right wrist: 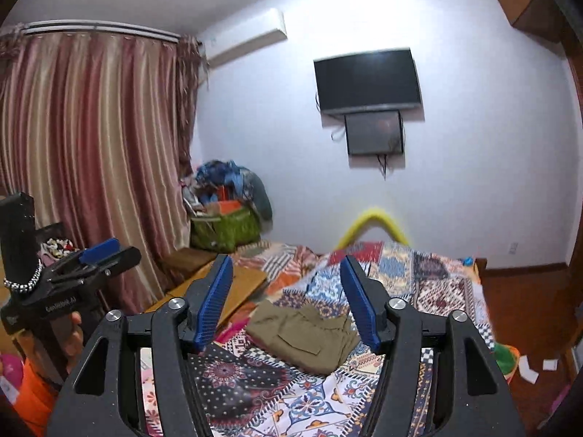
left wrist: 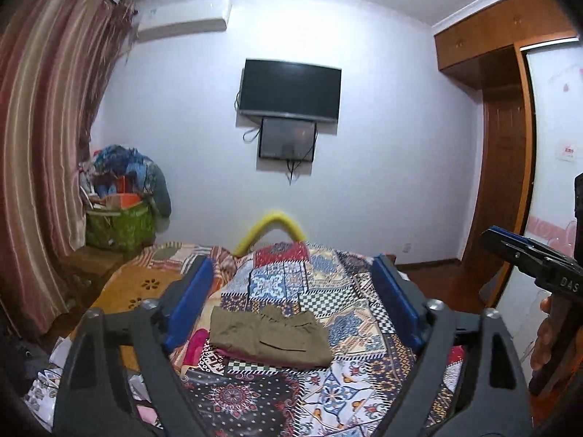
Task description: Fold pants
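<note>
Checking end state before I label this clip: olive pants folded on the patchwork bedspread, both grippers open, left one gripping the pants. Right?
One thing is off: the left gripper is not gripping the pants. In the left wrist view its fingers stand apart with nothing between them, raised clear of the cloth. The rest holds: the pants lie folded on the bedspread, and the right gripper is open too.

The pants (left wrist: 269, 340) lie on the bed (left wrist: 328, 393) (mid-quilt), television (left wrist: 289, 91) on the wall behind.
</note>
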`<state>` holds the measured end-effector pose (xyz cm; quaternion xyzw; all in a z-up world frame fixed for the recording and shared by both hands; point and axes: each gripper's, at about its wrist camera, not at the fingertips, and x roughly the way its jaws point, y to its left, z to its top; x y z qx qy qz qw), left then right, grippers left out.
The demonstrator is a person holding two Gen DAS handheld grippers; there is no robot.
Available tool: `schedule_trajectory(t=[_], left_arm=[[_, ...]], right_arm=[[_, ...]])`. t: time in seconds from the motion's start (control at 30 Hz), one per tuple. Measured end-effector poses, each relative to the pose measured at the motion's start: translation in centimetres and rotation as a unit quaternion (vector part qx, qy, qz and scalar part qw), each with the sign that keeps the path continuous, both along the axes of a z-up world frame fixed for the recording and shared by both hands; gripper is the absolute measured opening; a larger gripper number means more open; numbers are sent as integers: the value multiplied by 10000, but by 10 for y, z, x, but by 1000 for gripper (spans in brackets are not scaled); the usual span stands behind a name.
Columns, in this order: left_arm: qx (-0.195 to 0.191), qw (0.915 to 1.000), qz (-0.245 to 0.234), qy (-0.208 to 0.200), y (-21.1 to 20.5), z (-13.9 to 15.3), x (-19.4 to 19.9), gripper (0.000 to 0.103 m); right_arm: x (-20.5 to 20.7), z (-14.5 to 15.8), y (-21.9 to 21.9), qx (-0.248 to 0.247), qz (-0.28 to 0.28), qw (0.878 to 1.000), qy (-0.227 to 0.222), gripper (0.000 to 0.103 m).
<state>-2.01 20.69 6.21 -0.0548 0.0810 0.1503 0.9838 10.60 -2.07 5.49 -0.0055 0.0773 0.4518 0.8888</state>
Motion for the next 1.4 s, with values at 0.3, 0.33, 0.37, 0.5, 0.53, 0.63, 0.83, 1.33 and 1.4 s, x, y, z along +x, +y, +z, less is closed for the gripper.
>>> schedule_trajectory(t=[0.3,0.33,0.37,0.5,0.53,0.63,0.83,1.33,1.4], left_arm=[[211,9995,189,-166,-50,0,-47,103],[224,9994,211,-166,-54,-1,-50,103],[229,9994,223,-166,-57,-2,-54,103],[254,9991,319,-132,-71,-7,-63,103],[259,9991,321,-118,-73,-9,-63,103],[287,9991,302,-77,-77,-11,-61,103],[321,9992,240,-70,-82,-14,-59,103],[225,9997,79,-42,-83,-22,-56,103],[223,9997,78,-40,-84,-22,-55,103]], right_arm=[[-35,-12,-26,180,-238,9986,-433,103],[-37,-14,-28,179,-254,9985,-448,103],[-39,-15,-30,159,-252,9985,-455,103],[-39,-18,-30,113,-361,9980,-502,103],[-44,-18,-34,111,-362,9980,-508,103],[-46,-21,-37,112,-385,9979,-517,103],[-48,-25,-40,108,-413,9980,-469,103],[-49,-31,-40,-10,-530,9978,-403,103],[-48,-31,-40,-39,-540,9978,-380,103]])
